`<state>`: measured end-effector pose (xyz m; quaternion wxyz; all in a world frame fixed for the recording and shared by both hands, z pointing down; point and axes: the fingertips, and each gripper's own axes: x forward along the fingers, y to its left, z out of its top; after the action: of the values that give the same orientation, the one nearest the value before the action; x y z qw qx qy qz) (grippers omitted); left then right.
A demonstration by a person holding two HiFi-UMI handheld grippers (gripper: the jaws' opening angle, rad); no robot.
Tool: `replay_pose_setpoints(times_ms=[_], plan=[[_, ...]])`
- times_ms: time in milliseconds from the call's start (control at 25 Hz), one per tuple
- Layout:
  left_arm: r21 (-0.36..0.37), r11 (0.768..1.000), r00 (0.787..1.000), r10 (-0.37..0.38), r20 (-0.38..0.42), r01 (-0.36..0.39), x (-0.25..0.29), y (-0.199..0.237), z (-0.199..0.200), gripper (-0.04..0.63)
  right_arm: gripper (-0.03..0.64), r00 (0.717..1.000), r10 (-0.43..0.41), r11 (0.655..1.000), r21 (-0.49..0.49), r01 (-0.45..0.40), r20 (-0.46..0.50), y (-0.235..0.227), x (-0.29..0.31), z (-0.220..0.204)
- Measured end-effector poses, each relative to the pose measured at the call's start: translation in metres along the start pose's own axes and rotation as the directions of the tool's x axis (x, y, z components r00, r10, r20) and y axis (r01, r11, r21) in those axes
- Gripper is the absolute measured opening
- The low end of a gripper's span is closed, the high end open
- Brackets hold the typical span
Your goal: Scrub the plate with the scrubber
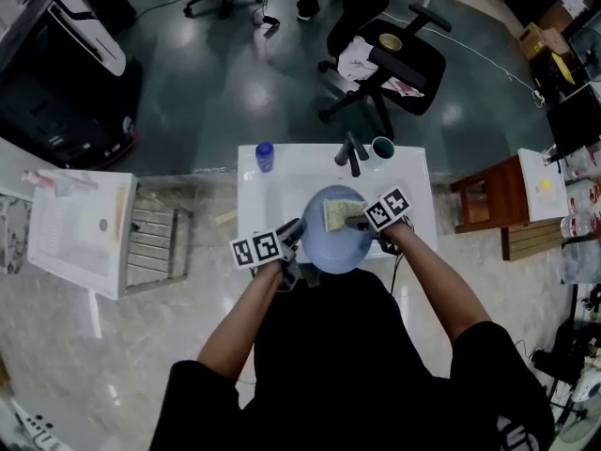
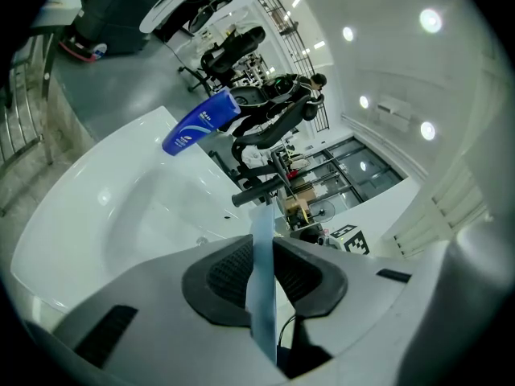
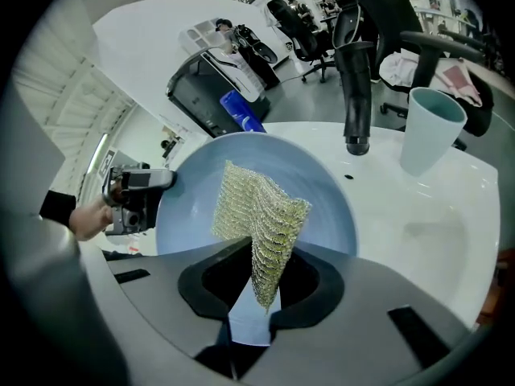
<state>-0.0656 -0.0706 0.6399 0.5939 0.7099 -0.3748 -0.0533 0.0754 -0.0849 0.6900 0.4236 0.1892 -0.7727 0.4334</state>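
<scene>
Head view: plate [image 1: 324,247] sits mid-frame over the sink [image 1: 282,172], left gripper [image 1: 291,235] jaws pinching its rim, right gripper [image 1: 357,222] clamped on the scrubber [image 1: 340,212]. I'd press flat, small circles, plate steady.

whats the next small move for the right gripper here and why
Probably sweep the right gripper sideways across the plate with the scrubber pressed to it. The scrubber is clamped in its jaws and seems to lie on the plate's face, while the left gripper grips the rim over the sink.
</scene>
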Motion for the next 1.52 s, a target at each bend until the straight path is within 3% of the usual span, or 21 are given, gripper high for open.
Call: replay_pose_setpoints(times_ms=[360,640,760,840,960,1120,1360,1520], plan=[[0.002,1.000,1.000,-0.011,0.008,0.011,0.003,-0.005,0.006,0.072,0.066,0.994,-0.108,0.994,0.003,0.108,-0.016,-0.040,-0.013,-0.008],[-0.015,1.000,1.000,-0.004,0.020,0.004,0.002,0.000,0.010,0.072,0.066,0.995,-0.103,0.994,0.027,0.102,0.004,-0.045,-0.019,-0.011],[-0.031,0.999,0.999,0.008,0.031,-0.007,0.001,0.006,0.012,0.072,0.066,0.998,-0.050,0.999,0.016,0.049,0.029,-0.030,-0.025,-0.006],[-0.047,0.999,0.999,0.015,0.041,-0.013,0.000,0.011,0.016,0.072,0.066,0.998,0.034,0.999,-0.003,-0.034,0.049,-0.005,-0.030,0.000],[-0.055,0.998,0.998,0.018,0.055,-0.015,-0.001,0.015,0.021,0.071,0.066,0.985,0.171,0.985,-0.042,-0.169,0.040,0.043,-0.027,-0.001],[-0.056,0.998,0.998,0.017,0.067,-0.014,-0.002,0.015,0.024,0.071,0.066,0.960,0.280,0.958,-0.060,-0.280,-0.015,0.088,-0.002,-0.013],[-0.041,0.999,0.998,0.023,0.057,-0.021,-0.001,0.015,0.028,0.071,0.066,0.960,0.276,0.959,-0.058,-0.278,-0.051,0.091,0.021,-0.012],[-0.048,0.999,0.998,0.009,0.057,-0.006,0.003,0.014,0.029,0.071,0.066,0.972,0.224,0.972,-0.054,-0.228,-0.077,0.069,0.020,-0.013]])
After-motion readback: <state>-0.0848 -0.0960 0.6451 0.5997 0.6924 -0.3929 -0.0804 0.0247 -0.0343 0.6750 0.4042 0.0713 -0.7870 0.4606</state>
